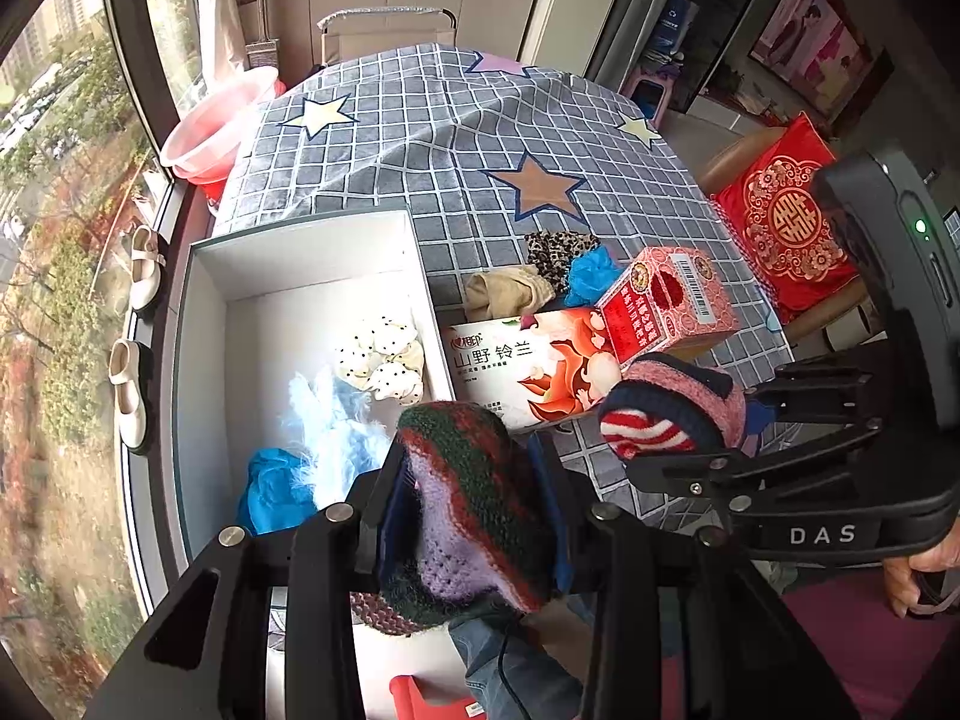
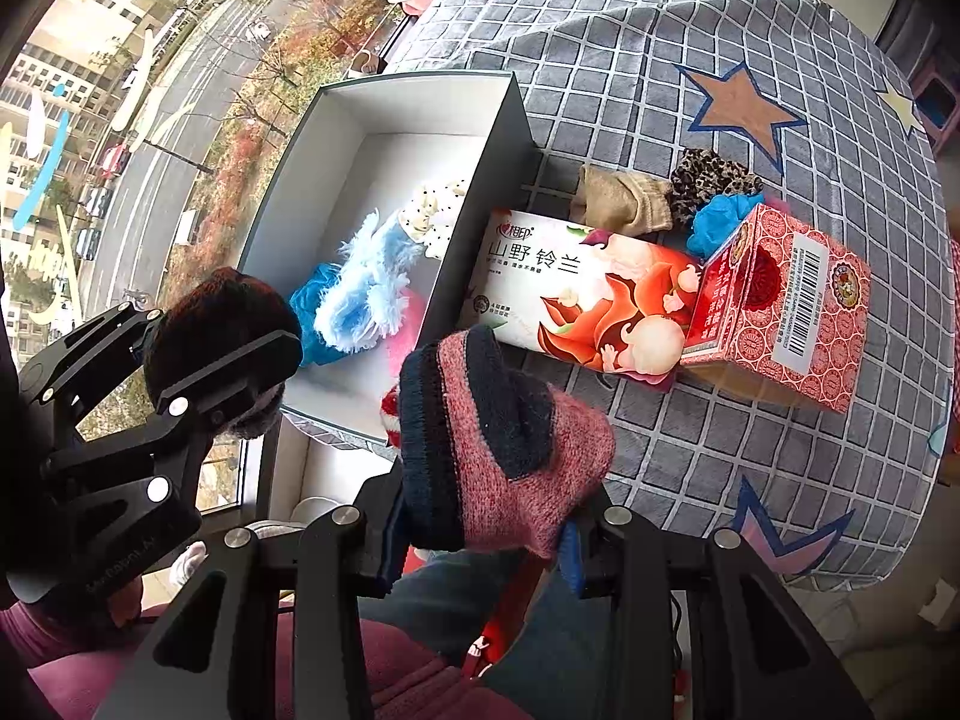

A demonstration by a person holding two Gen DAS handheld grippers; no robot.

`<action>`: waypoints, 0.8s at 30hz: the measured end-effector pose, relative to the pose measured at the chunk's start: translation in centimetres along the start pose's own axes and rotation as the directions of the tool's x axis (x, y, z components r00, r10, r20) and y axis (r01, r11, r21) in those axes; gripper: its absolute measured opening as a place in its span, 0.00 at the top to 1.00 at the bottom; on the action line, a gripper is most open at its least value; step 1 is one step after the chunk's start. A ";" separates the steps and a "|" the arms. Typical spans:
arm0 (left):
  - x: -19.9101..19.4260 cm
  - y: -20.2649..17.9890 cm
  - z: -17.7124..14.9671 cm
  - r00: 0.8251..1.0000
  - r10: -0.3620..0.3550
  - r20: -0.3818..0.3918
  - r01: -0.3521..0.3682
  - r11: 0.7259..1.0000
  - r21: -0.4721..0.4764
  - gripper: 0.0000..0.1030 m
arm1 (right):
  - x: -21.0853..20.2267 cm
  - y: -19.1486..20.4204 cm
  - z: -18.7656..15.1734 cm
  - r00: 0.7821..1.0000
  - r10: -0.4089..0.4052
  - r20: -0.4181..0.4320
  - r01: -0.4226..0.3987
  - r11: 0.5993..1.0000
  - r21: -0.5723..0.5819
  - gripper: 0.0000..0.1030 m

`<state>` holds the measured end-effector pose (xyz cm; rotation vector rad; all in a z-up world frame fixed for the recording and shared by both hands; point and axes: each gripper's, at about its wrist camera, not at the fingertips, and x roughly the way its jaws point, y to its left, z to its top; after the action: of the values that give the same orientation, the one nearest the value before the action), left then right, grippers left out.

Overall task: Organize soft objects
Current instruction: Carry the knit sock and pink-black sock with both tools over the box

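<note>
My left gripper [image 1: 471, 480] is shut on a knitted piece [image 1: 462, 438] striped green, red and purple, held above the near end of the white box [image 1: 300, 246]. My right gripper [image 2: 480, 516] is shut on a pink and navy knitted sock [image 2: 504, 420] with a red-and-white striped end, above the table's near edge beside the box [image 2: 414, 96]. Inside the box lie a polka-dot fabric piece [image 1: 384, 360], a light blue fluffy item [image 2: 366, 288] and a bright blue item [image 1: 273, 492]. On the tablecloth lie a beige cloth [image 2: 624, 201], a leopard-print piece [image 2: 711, 180] and a blue piece [image 2: 717, 225].
A printed tissue carton [image 2: 576, 294] and a red patterned box [image 2: 780, 312] stand between the white box and the loose pieces. The checked star tablecloth [image 1: 480, 120] covers the table. A pink basin [image 1: 210, 126] sits at the window side, a red cushion [image 1: 780, 216] on a chair at right.
</note>
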<state>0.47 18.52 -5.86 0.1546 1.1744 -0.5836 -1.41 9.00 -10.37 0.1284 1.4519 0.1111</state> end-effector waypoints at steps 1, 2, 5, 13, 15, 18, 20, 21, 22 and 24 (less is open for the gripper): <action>0.0 0.1 0.0 1.000 0.000 0.000 0.000 1.000 -0.004 0.60 | 0.0 0.0 0.0 1.000 0.000 -0.001 0.000 1.000 0.000 0.61; 0.0 0.2 0.0 1.000 0.002 0.000 -0.002 1.000 -0.007 0.60 | 0.0 0.1 0.0 1.000 0.000 -0.001 0.000 1.000 -0.001 0.61; 0.0 0.4 -0.1 1.000 0.005 -0.001 -0.005 1.000 -0.016 0.60 | 0.0 0.1 0.2 1.000 -0.003 -0.002 0.003 1.000 -0.005 0.61; 0.0 1.3 -0.1 1.000 0.018 0.001 -0.018 0.999 -0.043 0.60 | 0.0 0.4 0.6 1.000 -0.006 0.001 0.006 1.000 -0.016 0.61; 0.0 1.6 -0.2 1.000 0.021 0.002 -0.021 0.998 -0.052 0.60 | 0.0 0.5 0.8 1.000 -0.006 0.003 0.007 1.000 -0.020 0.61; 0.0 2.0 -0.2 1.000 0.030 0.004 -0.029 0.997 -0.067 0.60 | -0.1 0.4 1.2 1.000 -0.007 0.006 0.007 1.000 -0.020 0.61; 0.0 2.5 -0.3 0.999 0.036 0.003 -0.035 0.996 -0.082 0.60 | 0.0 0.5 1.5 1.000 -0.006 0.008 0.006 1.000 -0.019 0.61; 0.0 2.7 -0.3 0.999 0.039 0.002 -0.038 0.995 -0.090 0.60 | 0.0 0.5 1.7 1.000 -0.004 0.009 0.004 1.000 -0.020 0.61; 0.0 3.0 -0.4 0.999 0.042 0.002 -0.042 0.994 -0.097 0.60 | 0.0 0.6 1.9 1.000 -0.002 0.010 0.002 1.000 -0.022 0.61; 0.1 3.5 -0.4 0.999 0.050 0.001 -0.049 0.993 -0.111 0.60 | 0.1 1.0 2.4 1.000 0.001 0.013 0.000 0.999 -0.033 0.61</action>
<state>1.93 21.59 -6.73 0.0873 1.1937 -0.4734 0.95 9.94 -10.01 0.1025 1.4361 0.1345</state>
